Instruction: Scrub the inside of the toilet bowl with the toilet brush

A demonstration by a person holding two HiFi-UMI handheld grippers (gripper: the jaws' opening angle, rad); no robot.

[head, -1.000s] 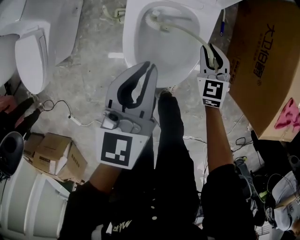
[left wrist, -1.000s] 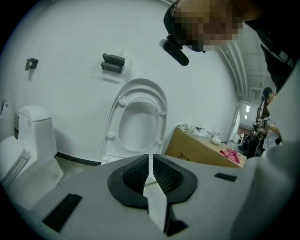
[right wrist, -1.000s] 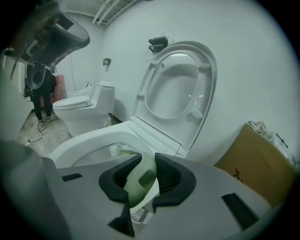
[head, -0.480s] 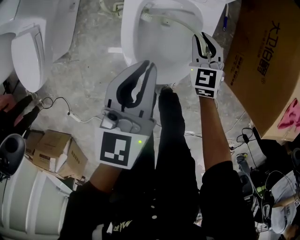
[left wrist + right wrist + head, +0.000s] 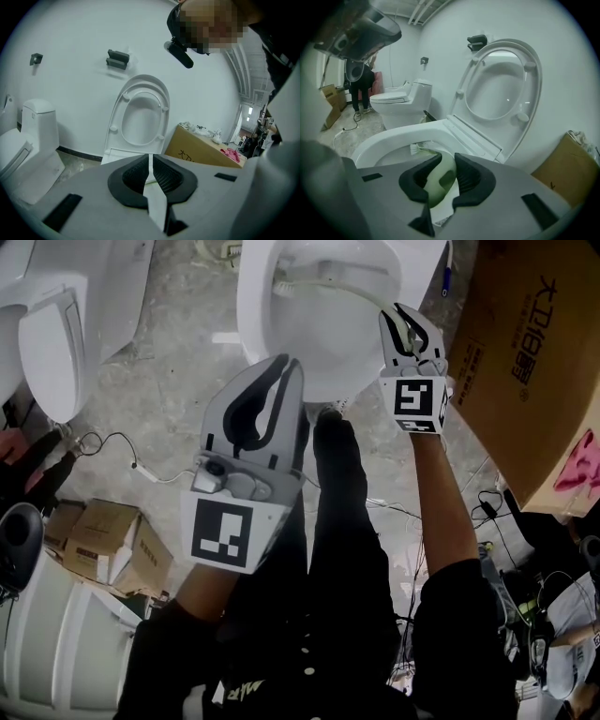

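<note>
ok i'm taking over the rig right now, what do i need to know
Right gripper shut on the toilet brush handle.
Left gripper shut, empty, held in front of the bowl.
Brush head is inside the toilet bowl, by its left inner wall; seat is up.
Left to do: scrub round the bowl; how much is already scrubbed can't be told.

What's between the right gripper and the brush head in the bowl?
Only the toilet brush itself: its handle runs from the right gripper across the toilet bowl to the bristles. Head view shows it best.
</note>
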